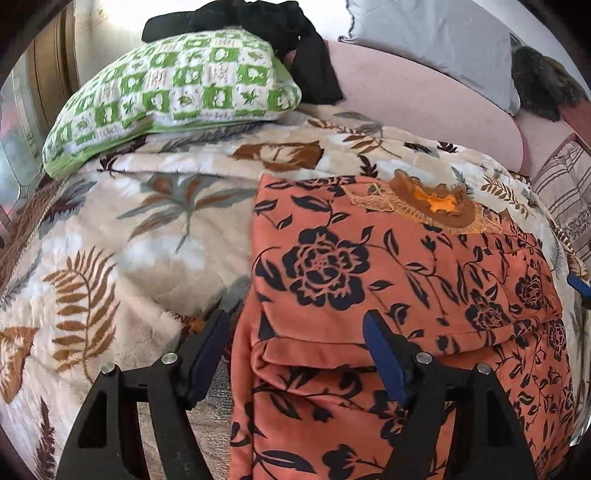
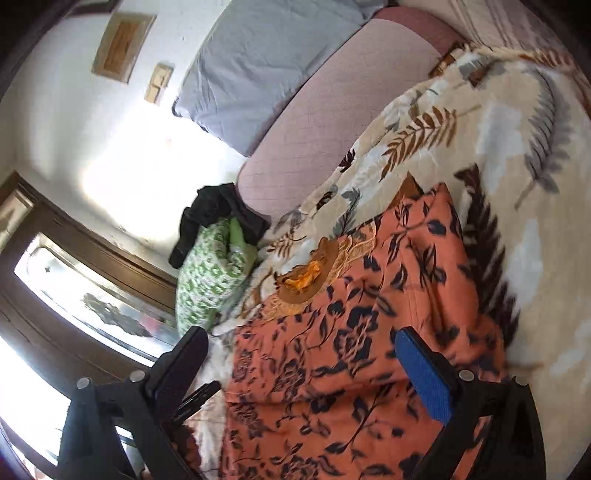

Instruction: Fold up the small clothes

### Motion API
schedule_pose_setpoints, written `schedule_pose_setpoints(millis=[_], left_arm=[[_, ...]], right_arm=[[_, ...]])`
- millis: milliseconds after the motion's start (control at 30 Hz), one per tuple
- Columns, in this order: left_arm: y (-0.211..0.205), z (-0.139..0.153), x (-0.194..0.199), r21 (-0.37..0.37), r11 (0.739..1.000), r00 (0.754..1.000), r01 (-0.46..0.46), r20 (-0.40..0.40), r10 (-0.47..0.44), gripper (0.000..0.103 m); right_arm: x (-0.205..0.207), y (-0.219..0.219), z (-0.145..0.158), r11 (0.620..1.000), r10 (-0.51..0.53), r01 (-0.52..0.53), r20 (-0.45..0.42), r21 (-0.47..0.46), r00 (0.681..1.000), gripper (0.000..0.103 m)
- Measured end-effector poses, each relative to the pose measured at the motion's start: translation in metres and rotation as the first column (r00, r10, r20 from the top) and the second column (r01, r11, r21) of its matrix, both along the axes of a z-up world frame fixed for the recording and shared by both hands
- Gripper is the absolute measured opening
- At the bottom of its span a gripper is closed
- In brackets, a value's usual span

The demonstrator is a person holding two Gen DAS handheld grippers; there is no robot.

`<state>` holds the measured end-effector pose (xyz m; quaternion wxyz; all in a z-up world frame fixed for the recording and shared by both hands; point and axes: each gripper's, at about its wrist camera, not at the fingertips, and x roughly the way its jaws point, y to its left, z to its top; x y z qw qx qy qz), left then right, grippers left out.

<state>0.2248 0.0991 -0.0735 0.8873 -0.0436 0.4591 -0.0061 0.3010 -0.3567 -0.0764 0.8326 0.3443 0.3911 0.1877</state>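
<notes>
An orange garment with dark flowers lies folded on the leaf-print blanket, its brown embroidered neck patch at the far end. My left gripper is open above the garment's near left edge. One finger is over the blanket and the other over the cloth, with nothing pinched. In the right wrist view the same garment fills the lower middle. My right gripper hangs open over it, not gripping it. Its blue pad shows at the right rim of the left wrist view.
A green-and-white checked pillow with a black cloth on top lies at the back left. A grey pillow and a pink sheet are behind, striped fabric at the right. A window is beside the bed.
</notes>
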Motion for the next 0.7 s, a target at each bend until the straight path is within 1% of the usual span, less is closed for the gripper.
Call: schedule_pose_setpoints(millis=[33,67,133,167,200,233,267,300,333,367,433,467,500,533,567,600,633,667,700], left_arm=[[0.003,-0.006,0.0,-0.002,1.0,1.0,-0.001,-0.003,0.001,0.075],[0.005,-0.012,-0.001,-0.001,1.0,1.0,-0.001,-0.005,0.001,0.075],[0.008,-0.022,-0.003,-0.012,1.0,1.0,0.007,0.0,-0.007,0.075],[0.01,-0.027,-0.003,-0.023,1.0,1.0,0.008,0.001,-0.008,0.075],[0.013,-0.031,-0.005,-0.041,0.999,1.0,0.006,0.007,-0.006,0.075],[0.017,-0.034,-0.007,-0.061,0.998,1.0,0.001,0.016,0.0,0.078],[0.021,-0.036,-0.007,-0.08,0.997,1.0,-0.004,0.022,0.006,0.078],[0.023,-0.037,-0.008,-0.094,0.996,1.0,-0.004,0.026,0.007,0.079],[0.023,-0.037,-0.008,-0.098,0.995,1.0,-0.003,0.03,0.006,0.079],[0.023,-0.037,-0.009,-0.096,0.995,0.999,-0.001,0.032,0.005,0.079],[0.022,-0.037,-0.01,-0.095,0.996,0.999,-0.001,0.041,0.005,0.079],[0.021,-0.037,-0.01,-0.096,0.995,0.999,-0.001,0.043,0.005,0.079],[0.021,-0.037,-0.01,-0.095,0.995,0.999,0.0,0.043,0.004,0.08],[0.02,-0.038,-0.01,-0.094,0.996,0.999,0.001,0.042,0.003,0.081],[0.02,-0.038,-0.01,-0.09,0.996,0.999,0.001,0.041,0.003,0.081],[0.02,-0.038,-0.01,-0.089,0.996,0.999,0.002,0.042,0.002,0.081],[0.02,-0.038,-0.01,-0.09,0.996,0.999,0.002,0.043,0.002,0.081],[0.021,-0.038,-0.01,-0.095,0.996,0.999,0.001,0.042,0.003,0.081],[0.022,-0.038,-0.01,-0.1,0.995,0.999,0.0,0.043,0.004,0.081]], right_arm=[[0.02,0.005,-0.003,0.996,0.011,-0.014,-0.04,-0.085,0.999,0.102],[0.035,0.011,-0.009,0.989,0.027,-0.037,-0.073,-0.14,0.997,0.102],[0.06,0.022,-0.021,0.958,0.054,-0.095,-0.157,-0.272,0.986,0.101],[0.068,0.027,-0.028,0.942,0.061,-0.119,-0.189,-0.313,0.98,0.097],[0.076,0.033,-0.035,0.929,0.075,-0.15,-0.223,-0.339,0.972,0.09],[0.082,0.041,-0.04,0.907,0.088,-0.183,-0.254,-0.379,0.963,0.062],[0.084,0.048,-0.043,0.878,0.086,-0.205,-0.279,-0.432,0.956,0.022],[0.082,0.055,-0.045,0.854,0.097,-0.229,-0.288,-0.468,0.953,0.019],[0.076,0.06,-0.041,0.824,0.106,-0.239,-0.274,-0.513,0.956,0.017],[0.072,0.067,-0.03,0.799,0.107,-0.222,-0.231,-0.559,0.967,0.016],[0.055,0.074,0.004,0.757,0.093,-0.129,-0.09,-0.641,0.992,0.016],[0.049,0.075,0.017,0.744,0.073,-0.072,-0.027,-0.664,0.997,0.016],[0.042,0.072,0.021,0.741,0.043,-0.02,0.017,-0.671,0.999,0.016],[0.039,0.067,0.014,0.75,0.001,0.009,0.014,-0.661,1.0,0.016],[0.041,0.063,-0.002,0.757,-0.032,0.004,-0.031,-0.653,0.999,0.016],[0.048,0.059,-0.028,0.762,-0.055,-0.037,-0.121,-0.646,0.991,0.019],[0.053,0.056,-0.051,0.762,-0.065,-0.092,-0.218,-0.641,0.974,0.029],[0.05,0.052,-0.057,0.779,-0.068,-0.087,-0.221,-0.621,0.973,0.031],[0.043,0.048,-0.048,0.789,-0.078,-0.047,-0.176,-0.612,0.981,0.036]])
